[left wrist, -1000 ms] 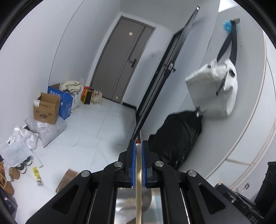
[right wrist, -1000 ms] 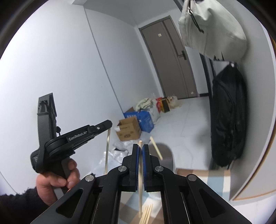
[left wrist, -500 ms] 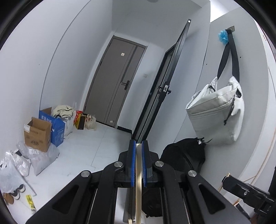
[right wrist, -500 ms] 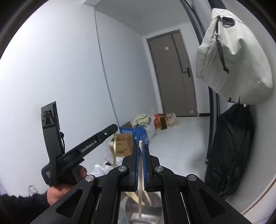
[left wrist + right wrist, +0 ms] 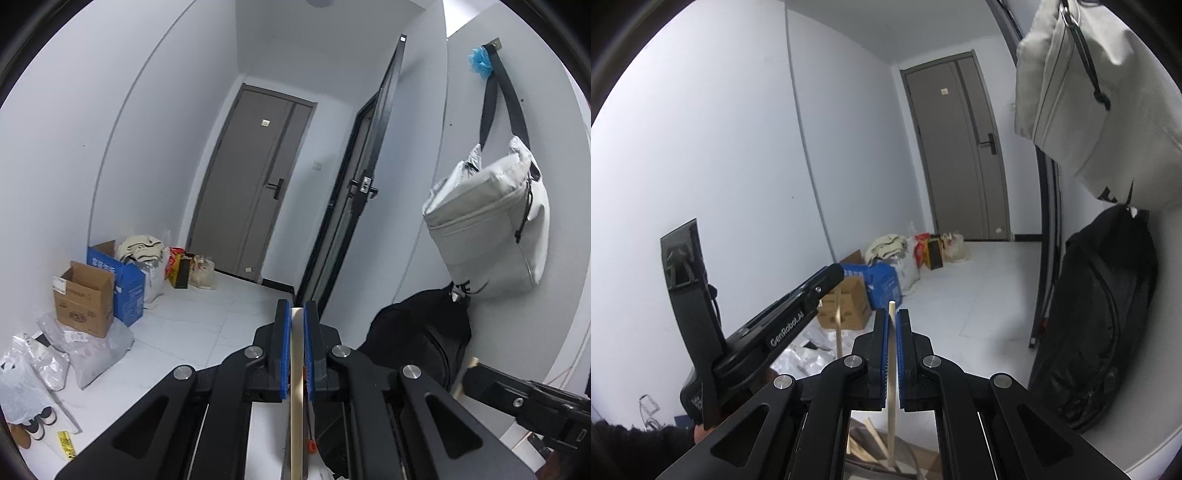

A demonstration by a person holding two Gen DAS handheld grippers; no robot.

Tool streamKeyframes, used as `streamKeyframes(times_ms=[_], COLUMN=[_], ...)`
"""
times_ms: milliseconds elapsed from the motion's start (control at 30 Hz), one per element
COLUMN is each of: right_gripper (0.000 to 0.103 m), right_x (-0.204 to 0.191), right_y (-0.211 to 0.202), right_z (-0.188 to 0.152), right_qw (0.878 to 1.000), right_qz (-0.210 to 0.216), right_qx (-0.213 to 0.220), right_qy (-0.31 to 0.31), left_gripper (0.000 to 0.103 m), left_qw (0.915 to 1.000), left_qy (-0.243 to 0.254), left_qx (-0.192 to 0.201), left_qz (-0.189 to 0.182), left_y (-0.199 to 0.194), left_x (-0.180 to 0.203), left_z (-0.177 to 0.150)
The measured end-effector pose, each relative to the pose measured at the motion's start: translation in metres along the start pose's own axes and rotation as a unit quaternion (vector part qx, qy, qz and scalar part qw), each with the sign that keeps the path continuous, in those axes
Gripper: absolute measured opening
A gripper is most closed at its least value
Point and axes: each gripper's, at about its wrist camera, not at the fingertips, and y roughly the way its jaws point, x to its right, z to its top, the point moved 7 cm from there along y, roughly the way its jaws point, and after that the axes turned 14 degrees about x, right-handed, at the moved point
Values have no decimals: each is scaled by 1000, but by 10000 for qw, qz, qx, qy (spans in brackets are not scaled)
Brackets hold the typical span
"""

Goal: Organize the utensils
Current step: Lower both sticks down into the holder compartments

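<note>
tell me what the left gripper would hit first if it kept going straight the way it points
Probably nothing near: ahead of the left gripper, shut on a chopstick, lies open white floor, then the black-framed door. Depth is unclear.

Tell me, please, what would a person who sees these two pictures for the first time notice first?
First, the black tongs low in the middle of each view: the left tongs are shut on a pale wooden stick, and the right tongs are shut on a thinner wooden stick. Next, the pale grey bag hanging by a black strap on the right wall, above a black backpack. At the far end stands a closed grey door.
</note>
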Motion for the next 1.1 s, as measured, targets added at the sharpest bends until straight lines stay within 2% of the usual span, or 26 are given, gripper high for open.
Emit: streamKeyframes(times_ms=[333,533,1100], right_gripper=[3,3,3], right_x=[0,-4,5], right_y=[3,1,11], right_z=[-10,-16,-35], right_qw=[9998,9997,9990], right_qz=[78,135,170], right_qx=[-44,-93,-396], right_qy=[-157,-207,-64], left_gripper=[3,3,3], left_qw=[9995,9984,9979], left_qy=[222,458,553], left_qx=[212,265,-1], left_qz=[-7,-175,-327], left_y=[-3,-5,-16], left_x=[5,14,14], left_z=[-9,-15,-22])
